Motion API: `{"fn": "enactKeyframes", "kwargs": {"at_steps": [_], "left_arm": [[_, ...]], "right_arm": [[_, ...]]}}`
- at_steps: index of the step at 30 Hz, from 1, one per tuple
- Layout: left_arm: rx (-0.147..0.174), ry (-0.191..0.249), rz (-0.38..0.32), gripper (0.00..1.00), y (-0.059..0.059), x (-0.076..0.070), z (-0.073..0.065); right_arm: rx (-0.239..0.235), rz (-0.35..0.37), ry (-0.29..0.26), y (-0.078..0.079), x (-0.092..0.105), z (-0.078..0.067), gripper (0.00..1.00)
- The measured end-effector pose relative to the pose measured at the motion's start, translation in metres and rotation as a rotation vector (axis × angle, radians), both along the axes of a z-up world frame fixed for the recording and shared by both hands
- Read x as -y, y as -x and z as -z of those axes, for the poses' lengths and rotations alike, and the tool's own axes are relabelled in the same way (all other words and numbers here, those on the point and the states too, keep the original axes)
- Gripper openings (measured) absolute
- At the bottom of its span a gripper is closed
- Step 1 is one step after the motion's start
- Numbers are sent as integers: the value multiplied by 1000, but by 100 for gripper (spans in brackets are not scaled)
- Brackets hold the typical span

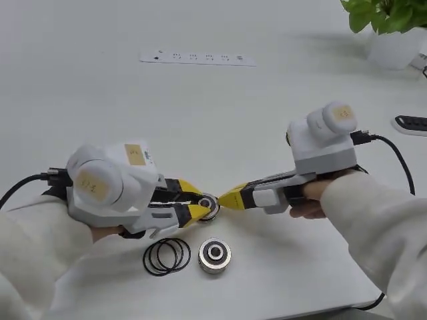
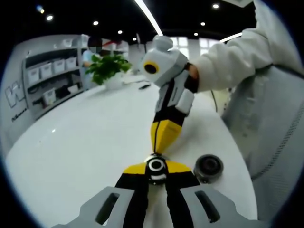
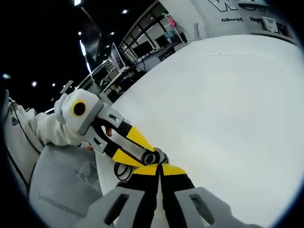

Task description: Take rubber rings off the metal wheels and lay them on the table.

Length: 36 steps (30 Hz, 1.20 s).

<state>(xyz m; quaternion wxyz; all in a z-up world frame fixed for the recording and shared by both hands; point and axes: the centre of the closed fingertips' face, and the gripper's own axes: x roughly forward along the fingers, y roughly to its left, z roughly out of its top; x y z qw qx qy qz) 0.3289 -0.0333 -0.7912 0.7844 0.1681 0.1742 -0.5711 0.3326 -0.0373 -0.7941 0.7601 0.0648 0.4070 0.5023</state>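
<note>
**Right gripper tip meets the wheel head-on**

Nearest to the person, on the bench [image 1: 287, 267], lie the loose rubber rings [image 1: 167, 256] in a small black pile. Just beside them on the right is a second wheel [image 1: 215, 255], flat on its face with the hole upward.

A little further, above the bench, the left gripper [image 1: 200, 208] is clenched on the wheel [image 1: 209, 204]. In the left gripper view this wheel sits between the two yellow tips. They hold its rim on two sides, and its round face is turned up toward the camera.

The right gripper [image 1: 227, 199] comes from the opposite side. Its long axis is almost in one line with the left gripper, so the two stand tip to tip. Its jaws are pressed together, and the point touches the edge of the wheel that faces it. I cannot tell if a ring is pinched there, as it is too small to see.

So the wheel lies straight ahead of the right gripper, touching its tip. A ring, if one is on it, would run around the rim, across the right gripper's line. I judge that the right gripper must catch it at this near edge and pull it off while the left gripper holds the wheel firm.

Far back on the bench are a power strip [image 1: 197, 58] and a plant [image 1: 387, 13].
</note>
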Motion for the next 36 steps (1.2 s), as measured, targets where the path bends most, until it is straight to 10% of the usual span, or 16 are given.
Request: {"fn": "enactKeyframes", "kwargs": {"at_steps": [36], "left_arm": [[7, -3, 10, 13, 0, 0, 2]], "right_arm": [[31, -54, -11, 4, -10, -8, 0]]}}
